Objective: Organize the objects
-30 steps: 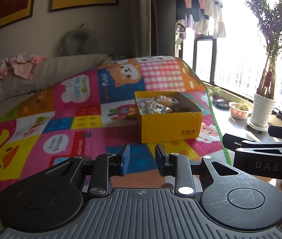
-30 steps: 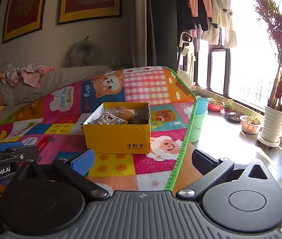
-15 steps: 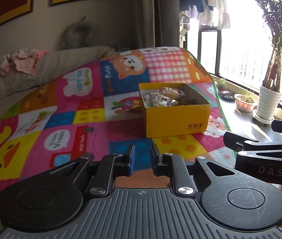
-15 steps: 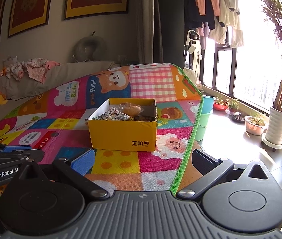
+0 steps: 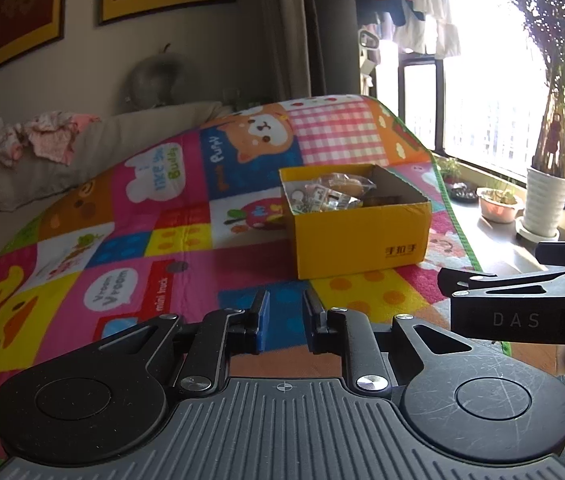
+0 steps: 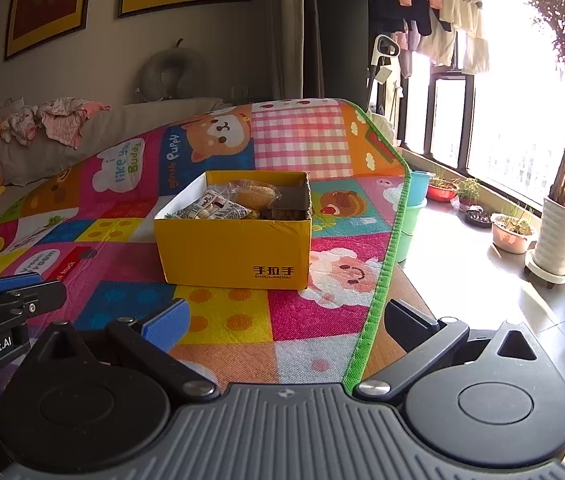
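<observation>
Left wrist view: camera sits behind the left tool (image 5: 285, 322), low over the near edge of the colourful patchwork cartoon play mat (image 5: 130, 236), facing forward along the fingers toward the far wall and window. The open yellow cardboard box (image 5: 362, 236) lies ahead, right of centre, near. The right tool's black body (image 5: 522, 300) enters at the right edge.

Right wrist view: camera sits behind the right tool (image 6: 286, 320), over the mat's green-bound right edge (image 6: 378, 300), facing the same way. The box (image 6: 234, 248) lies ahead, left of centre, near. The left tool (image 6: 6, 292) enters at the left edge.

Shared: box, mat, framed pictures on the wall, window plants.
</observation>
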Motion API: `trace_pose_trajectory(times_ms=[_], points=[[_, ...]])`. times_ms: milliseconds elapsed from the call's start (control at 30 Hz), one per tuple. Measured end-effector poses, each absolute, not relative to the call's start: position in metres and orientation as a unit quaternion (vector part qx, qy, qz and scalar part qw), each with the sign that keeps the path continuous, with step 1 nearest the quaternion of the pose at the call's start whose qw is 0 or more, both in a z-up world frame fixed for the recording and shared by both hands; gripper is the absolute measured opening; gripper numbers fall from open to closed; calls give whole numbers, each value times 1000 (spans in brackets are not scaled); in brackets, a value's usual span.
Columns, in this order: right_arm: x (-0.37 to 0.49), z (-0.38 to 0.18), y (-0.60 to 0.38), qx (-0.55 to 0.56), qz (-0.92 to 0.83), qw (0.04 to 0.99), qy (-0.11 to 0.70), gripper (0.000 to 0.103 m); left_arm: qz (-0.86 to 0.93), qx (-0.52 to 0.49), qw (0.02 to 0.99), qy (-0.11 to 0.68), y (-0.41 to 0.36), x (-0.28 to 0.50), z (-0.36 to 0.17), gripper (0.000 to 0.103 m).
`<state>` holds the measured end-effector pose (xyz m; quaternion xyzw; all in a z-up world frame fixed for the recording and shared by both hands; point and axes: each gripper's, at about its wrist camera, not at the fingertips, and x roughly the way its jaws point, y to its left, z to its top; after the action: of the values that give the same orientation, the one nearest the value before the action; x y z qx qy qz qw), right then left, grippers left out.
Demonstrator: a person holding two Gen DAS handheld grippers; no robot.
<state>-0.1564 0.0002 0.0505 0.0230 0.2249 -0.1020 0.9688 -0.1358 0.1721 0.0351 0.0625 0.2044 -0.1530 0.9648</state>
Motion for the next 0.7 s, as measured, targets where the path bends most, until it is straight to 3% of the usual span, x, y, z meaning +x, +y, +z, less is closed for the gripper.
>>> trace_pose_trajectory(times_ms=[700], points=[[-147, 40, 0, 27, -91, 962, 255, 103, -152, 59, 957, 238, 172, -128, 28, 18]])
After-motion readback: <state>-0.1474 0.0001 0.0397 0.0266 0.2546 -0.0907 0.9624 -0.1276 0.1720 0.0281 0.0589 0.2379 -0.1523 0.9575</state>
